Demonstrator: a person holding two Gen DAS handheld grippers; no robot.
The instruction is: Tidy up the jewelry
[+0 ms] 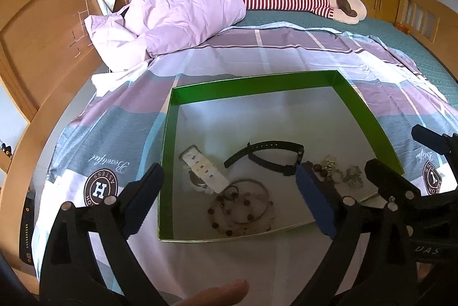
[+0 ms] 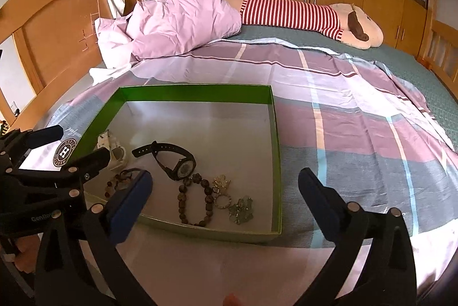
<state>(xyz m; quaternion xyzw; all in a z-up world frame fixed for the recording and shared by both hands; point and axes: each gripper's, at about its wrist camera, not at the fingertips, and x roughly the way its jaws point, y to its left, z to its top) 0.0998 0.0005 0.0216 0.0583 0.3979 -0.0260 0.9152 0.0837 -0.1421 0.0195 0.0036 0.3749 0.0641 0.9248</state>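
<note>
A shallow green box (image 1: 363, 117) sits on the bed, on a checked pink, grey and white quilt (image 2: 357, 117), toward the bed's near edge, and all the jewelry lies in the near half of its pale floor. The left tool (image 1: 229, 203) hangs over the near left corner of the box with its blue-padded fingers (image 1: 315, 203) spread wide and nothing between them; the right tool (image 2: 226, 206) hovers at the near right corner, equally wide and empty. A black watch (image 2: 180, 163) lies near the middle of the box floor, its strap curling toward the far side. Just left of it is a white watch (image 1: 204, 171), partly hidden in the right wrist view behind a finger of the left tool. A brown bead bracelet (image 2: 197, 203) lies in a loop by the near wall, and beside it are a small gold ornament (image 2: 221, 181), a ring-like piece (image 2: 222, 201) and a pale glittery cluster (image 2: 242, 210), all too small to make out properly. Near the left corner there is a second beaded strand with thin hoops (image 1: 243, 206), overlapping so I can't tell how many pieces there are. Farther up the bed lie a crumpled lilac pillow (image 1: 186, 11) and a striped plush toy (image 2: 309, 14), its head end covered by the pillow. A fingertip (image 1: 220, 291) intrudes at the bottom edge of the left wrist view.
</note>
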